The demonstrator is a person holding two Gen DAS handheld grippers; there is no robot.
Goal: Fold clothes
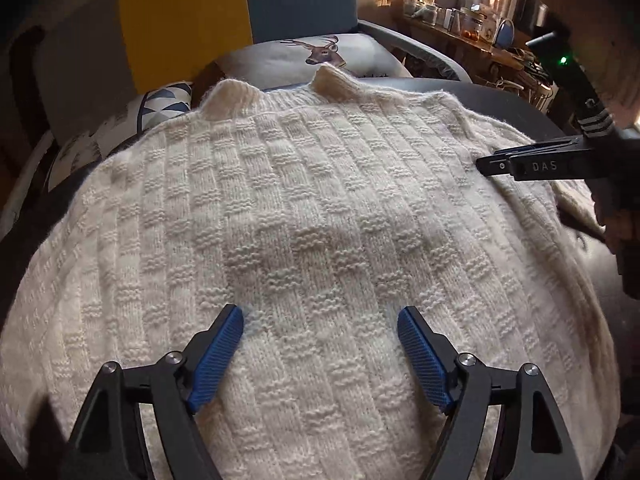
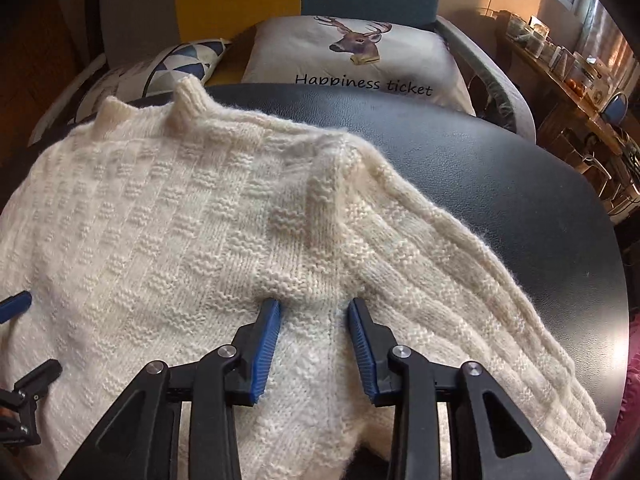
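- Your cream knit sweater [image 2: 168, 208] lies spread flat on the black worktop [image 2: 500, 184], right sleeve [image 2: 460, 280] stretched out; no fold shows.
- Left gripper [image 1: 320, 332] jaws spread; right gripper [image 2: 314, 308] jaws straddle a bunched ridge near the armpit, not yet pinching.

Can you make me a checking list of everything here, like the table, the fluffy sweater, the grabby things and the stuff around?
Surface: dark round table, bare at the right of the sweater.
Job's things: cream knitted sweater spread flat, collar at the far edge; one sleeve lies out to the side.
Clutter: nothing seen on the table.
Grippers: left hand-held gripper open, over the sweater's middle; right hand-held gripper partly open, a ridge of knit between its fingers near the sleeve seam.
Cables: nothing seen.
Surroundings: deer cushion and triangle-patterned cushion behind the table; crowded wooden shelf to the right.
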